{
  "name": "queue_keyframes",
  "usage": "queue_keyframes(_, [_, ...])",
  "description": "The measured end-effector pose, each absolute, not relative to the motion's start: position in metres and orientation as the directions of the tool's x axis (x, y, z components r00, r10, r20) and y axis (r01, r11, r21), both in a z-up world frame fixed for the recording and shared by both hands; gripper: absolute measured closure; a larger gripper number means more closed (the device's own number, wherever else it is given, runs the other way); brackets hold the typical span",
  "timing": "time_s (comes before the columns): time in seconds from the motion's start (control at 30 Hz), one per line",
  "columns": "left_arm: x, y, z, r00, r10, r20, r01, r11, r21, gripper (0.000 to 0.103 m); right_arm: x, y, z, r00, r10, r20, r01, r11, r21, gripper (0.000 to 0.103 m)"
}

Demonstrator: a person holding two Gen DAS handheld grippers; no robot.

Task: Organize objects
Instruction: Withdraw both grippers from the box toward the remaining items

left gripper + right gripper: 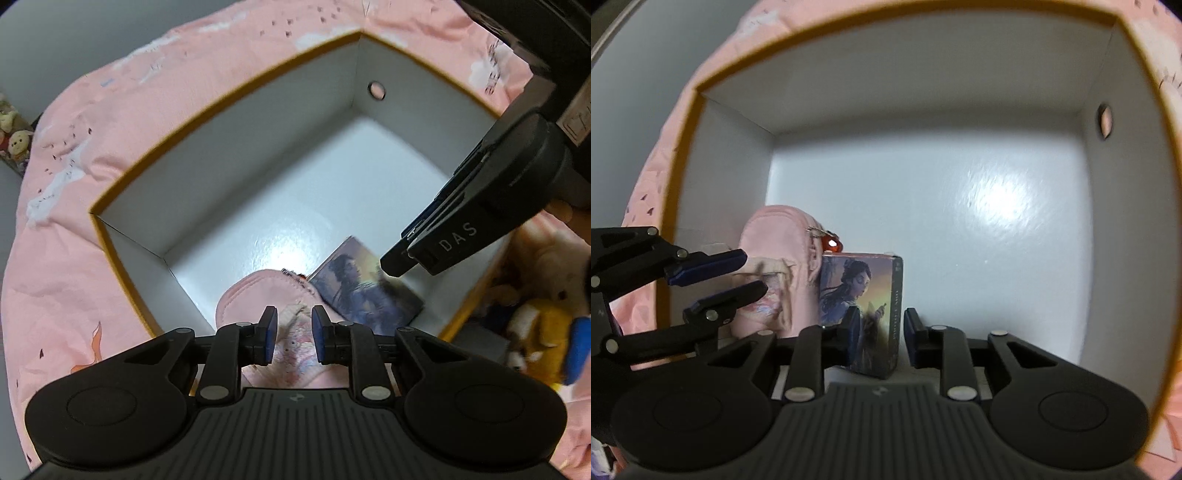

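At the far left of the left wrist view, a small patterned box printed with plush-toy figures (13, 131) stands on the grey surface beside the pink printed cloth (74, 177) that spreads under everything. On that cloth sits the open cardboard box (229, 99), white inside with a mustard-coloured rim and a round hole in one wall. Against the box's near-left inside corner lies a pink pouch (255, 291), with a small red charm on its zipper showing in the right wrist view. The left gripper (294, 334) hangs just above this pouch, pointing steeply down; its blue-padded fingers (268, 339) stand a small gap apart with only the pouch's printed face seen below them, and nothing is pinched between them. Just right of the pouch, touching it, stands a card box (862, 306) printed with a painted figure of a woman, resting on the box floor. The right gripper (881, 341) is lowered over this card box: the left pad overlaps its printed front face, while the right pad stands clear of its narrow side, so the jaws are parted and do not clamp it. Farther right, outside the cardboard box, a heap of plush toys (535, 317) in yellow, white and blue lies on the cloth, beside the person's fingertips (561, 212) on the right gripper's handle.
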State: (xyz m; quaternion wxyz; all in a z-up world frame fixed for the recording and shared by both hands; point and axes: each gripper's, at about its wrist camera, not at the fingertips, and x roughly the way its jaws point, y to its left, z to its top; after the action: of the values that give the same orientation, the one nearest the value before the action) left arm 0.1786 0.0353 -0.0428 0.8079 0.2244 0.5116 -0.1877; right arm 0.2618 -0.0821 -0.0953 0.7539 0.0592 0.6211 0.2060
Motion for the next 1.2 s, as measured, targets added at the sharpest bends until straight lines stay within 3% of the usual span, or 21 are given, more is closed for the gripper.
queue_keyframes(0.33, [0.128,0.029,-0.002,0.455,-0.102,-0.885,0.552,0.812,0.19,0.078,0.197,-0.112,-0.044,0.23,0.504,-0.832,-0.288,0.852,0.437,0.063])
queue_keyframes(0.6, [0.097,0.051,0.011,0.401,-0.086,-0.912,0.471,0.873,0.125,0.073,0.157,-0.119,-0.01,0.271,0.551,-0.789,-0.325,0.824,0.464,0.057])
queue_keyframes(0.87, [0.077,0.085,0.001,0.343,-0.165,-0.925,0.364,0.931,-0.031,0.051,0.145,-0.102,-0.041,0.157,0.503,-0.85,-0.306,0.843,0.442,0.046])
queue_keyframes(1.2, [0.086,0.111,-0.035,0.261,-0.209,-0.942,0.235,0.961,-0.148,0.05,0.159,-0.082,-0.075,0.075,0.436,-0.897,-0.258,0.877,0.405,0.039])
